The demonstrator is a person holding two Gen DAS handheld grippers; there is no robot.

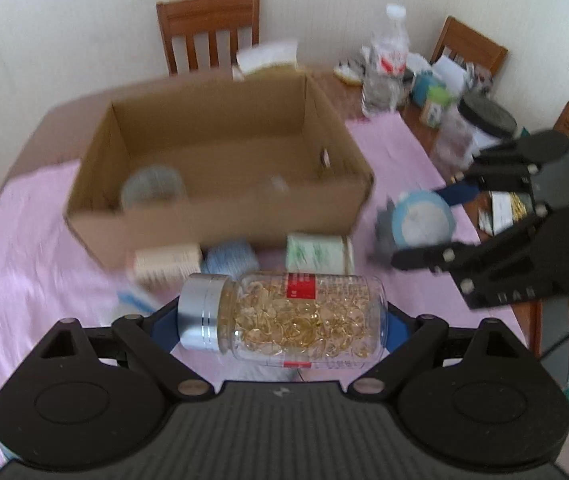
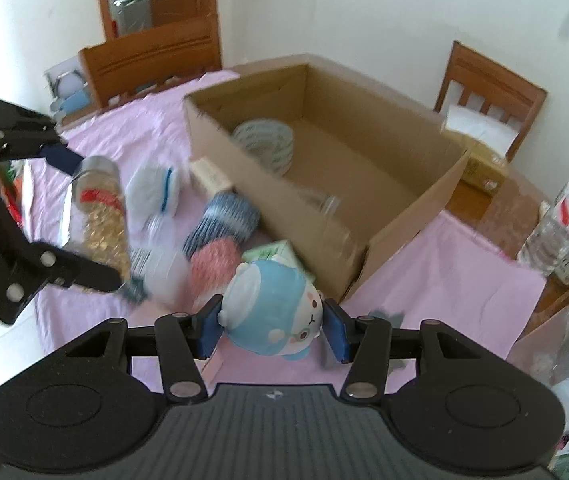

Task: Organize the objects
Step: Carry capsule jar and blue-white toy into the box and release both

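Box (image 1: 220,168) sits open on the pink cloth (image 1: 44,240), probably already holding a jar. Left gripper (image 1: 284,320) clamps a capsule bottle (image 1: 284,320) sideways by its ends; right gripper (image 2: 272,324) pinches a blue plush (image 2: 272,312), both raised, seemingly to clear the wall.

A wooden table (image 1: 416,120) carries a pink cloth (image 1: 36,240); on it, a cardboard box (image 1: 220,216) centre, bottles far right.
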